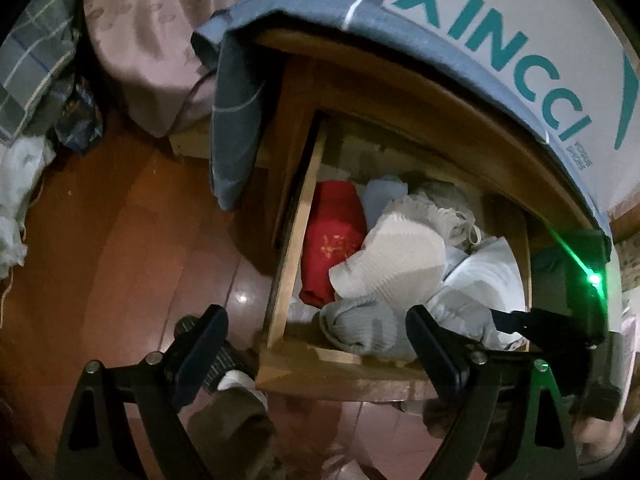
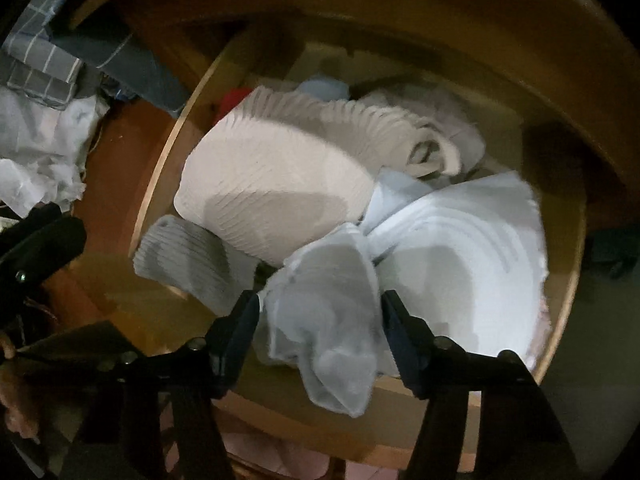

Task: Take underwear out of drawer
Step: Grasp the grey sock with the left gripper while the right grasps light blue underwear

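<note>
Beside pale-blue underwear (image 2: 320, 320): grey sock (image 2: 188, 264).

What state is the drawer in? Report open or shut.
Open. The drawer is pulled out from the cabinet, and the clothes inside show from above.

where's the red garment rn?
Left wrist view: the red garment lies in the open drawer against its left wall, beside the beige ribbed piece; the right wrist view shows only a sliver.

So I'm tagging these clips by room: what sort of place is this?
Most likely a bedroom. An open wooden drawer full of folded underwear stands beside what looks like a bed draped in patterned bedding, on a reddish wooden floor.
</note>
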Motion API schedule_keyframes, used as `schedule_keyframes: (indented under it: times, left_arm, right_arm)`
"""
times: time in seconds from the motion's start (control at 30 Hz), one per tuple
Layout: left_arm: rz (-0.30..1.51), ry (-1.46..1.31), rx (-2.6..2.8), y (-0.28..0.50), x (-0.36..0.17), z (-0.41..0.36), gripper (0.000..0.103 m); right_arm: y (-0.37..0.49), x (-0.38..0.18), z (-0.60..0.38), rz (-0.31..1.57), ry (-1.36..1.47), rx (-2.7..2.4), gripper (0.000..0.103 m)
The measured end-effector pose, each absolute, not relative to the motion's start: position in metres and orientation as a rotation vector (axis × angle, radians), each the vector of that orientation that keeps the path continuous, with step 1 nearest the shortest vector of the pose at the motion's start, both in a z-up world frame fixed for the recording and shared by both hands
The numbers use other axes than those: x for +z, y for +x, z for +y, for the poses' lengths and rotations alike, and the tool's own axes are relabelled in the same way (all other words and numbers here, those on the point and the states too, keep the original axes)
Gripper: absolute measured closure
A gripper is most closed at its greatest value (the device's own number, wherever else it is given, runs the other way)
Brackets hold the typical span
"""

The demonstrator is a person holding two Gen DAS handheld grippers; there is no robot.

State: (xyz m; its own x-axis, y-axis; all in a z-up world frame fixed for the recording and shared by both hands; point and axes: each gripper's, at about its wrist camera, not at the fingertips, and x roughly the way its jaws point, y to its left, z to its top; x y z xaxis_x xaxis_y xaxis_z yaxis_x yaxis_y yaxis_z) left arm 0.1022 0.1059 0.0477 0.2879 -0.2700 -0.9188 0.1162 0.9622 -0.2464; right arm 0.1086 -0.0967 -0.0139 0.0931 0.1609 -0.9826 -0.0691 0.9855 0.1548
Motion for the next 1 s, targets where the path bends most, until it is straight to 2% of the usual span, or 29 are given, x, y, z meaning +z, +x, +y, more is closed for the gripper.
schedule_keyframes:
  times: [0.13, 0.23, 0.3, 0.4, 1.0]
  left_arm:
    - [1.274, -0.134, -0.251, 0.103, 0.044, 0.104, 0.010]
    - [1.295, -0.096, -0.256, 0.102, 0.039, 0.096, 0.010]
    - [1.312, -0.083, -0.268, 0.102, 0.036, 0.090, 0.010]
    - [1.337, -0.070, -0.279, 0.101, 0.031, 0.083, 0.010]
    - [1.448, 0.075, -0.295, 0.107, 0.001, 0.040, 0.010]
  right_arm:
    - [0.113, -0.022, -0.094, 1.487, 0.059, 0.164, 0.045]
    - [0.110, -0.022, -0.091, 1.480, 0.036, 0.168, 0.054]
    - [0.108, -0.020, -0.094, 1.468, 0.051, 0.157, 0.064]
    - [0.104, -0.016, -0.105, 1.450, 0.099, 0.139, 0.069]
    - [0.082, 0.027, -0.168, 1.353, 0.200, 0.060, 0.070]
